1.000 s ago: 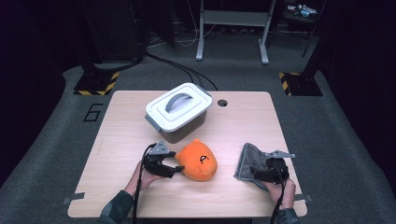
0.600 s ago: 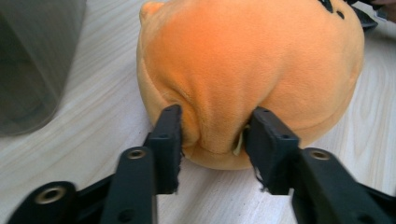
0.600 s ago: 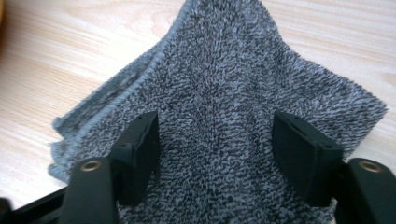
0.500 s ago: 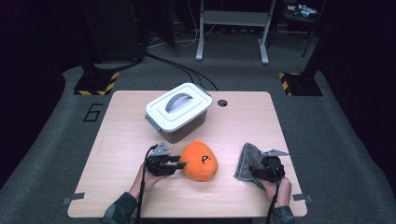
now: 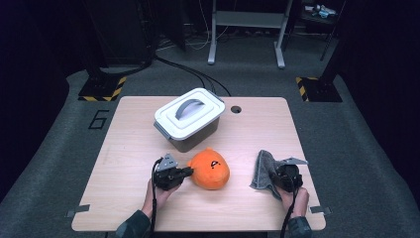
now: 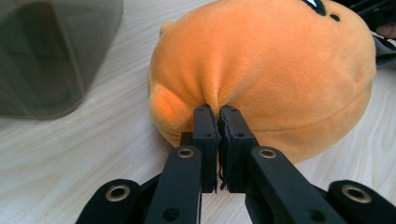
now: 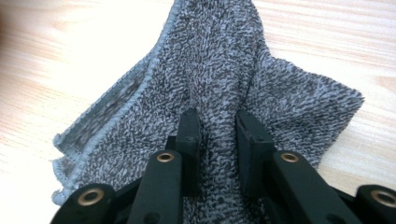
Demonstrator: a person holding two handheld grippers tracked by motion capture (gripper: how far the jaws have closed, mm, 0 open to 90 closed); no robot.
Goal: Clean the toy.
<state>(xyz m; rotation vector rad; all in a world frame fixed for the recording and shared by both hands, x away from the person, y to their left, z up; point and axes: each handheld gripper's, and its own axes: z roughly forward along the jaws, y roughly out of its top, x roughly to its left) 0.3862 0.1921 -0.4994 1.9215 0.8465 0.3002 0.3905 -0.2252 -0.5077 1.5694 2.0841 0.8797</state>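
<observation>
Pinching both items at once: left tongs (image 6: 218, 112) jaws just closing, now nipped on fold of orange plush (image 6: 266, 70) straight ahead of tips; right tongs (image 7: 217, 119) jaws just closing, now clamped on bunched grey towel (image 7: 219, 60) between pads. Step, by judgement: grasp stage, lift next. Next move needs lidded bin (image 5: 189, 118), beyond left tongs, opened. Floor marking "6" (image 5: 98, 119) legible; no brands readable.
</observation>
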